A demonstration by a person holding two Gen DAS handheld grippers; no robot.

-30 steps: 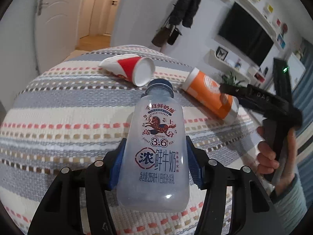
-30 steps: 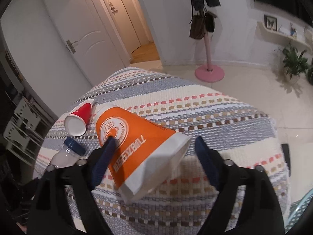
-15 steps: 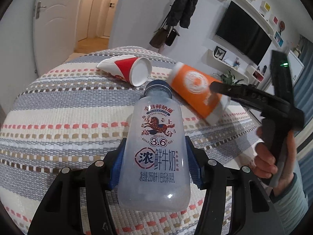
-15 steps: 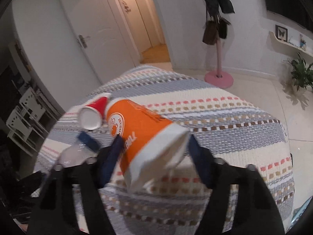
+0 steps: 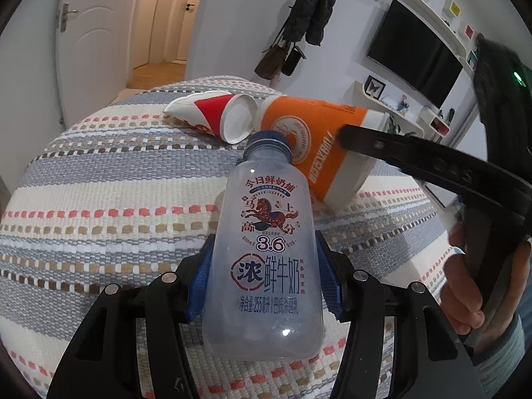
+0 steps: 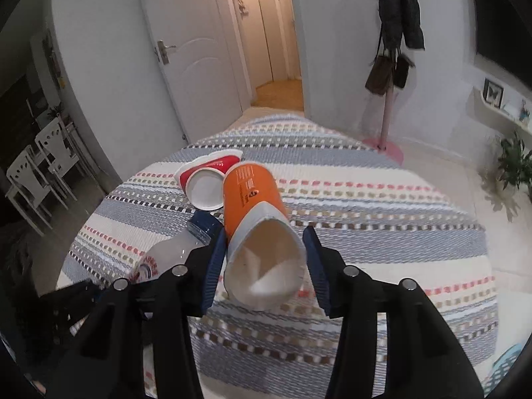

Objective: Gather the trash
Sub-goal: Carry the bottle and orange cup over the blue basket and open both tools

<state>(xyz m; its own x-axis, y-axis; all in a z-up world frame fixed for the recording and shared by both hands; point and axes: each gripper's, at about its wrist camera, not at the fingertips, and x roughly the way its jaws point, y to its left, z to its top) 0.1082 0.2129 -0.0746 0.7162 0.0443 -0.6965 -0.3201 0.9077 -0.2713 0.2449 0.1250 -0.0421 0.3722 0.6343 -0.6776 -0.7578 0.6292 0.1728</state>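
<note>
we are in a white-walled room with doors, a coat stand and a dark wall screen, over a striped woven cloth (image 5: 109, 179) that covers the surface; whether a bed or a worktop lies under it we cannot tell.

going left to right: the red and white paper cup (image 5: 219, 116) lies on its side on the cloth, open mouth toward us, one end crushed flat. no gripper touches it, so we judge it the piece left to collect. any print on it is too small to read.

next, our left gripper (image 5: 264, 286) is clamped on the milk bottle (image 5: 266, 259), blue pads pressed on both flanks of its lower body, the blue cap pointing away. held low on the body like this, the label faces up: a horse emblem, "3.6", large characters for rich fresh milk, and a line giving 255 ml.

to the right, our right gripper (image 6: 262, 266) has just been closing, with the orange paper cup (image 6: 252, 199) between its jaws. the pads squeeze the white rim end and the mouth is bent out of round, so we take it as gripped. the cup appears lifted, its base tipped toward the red cup. its round logo and vertical characters are not legible. a hand (image 5: 465, 296) grips the right handle.
</note>
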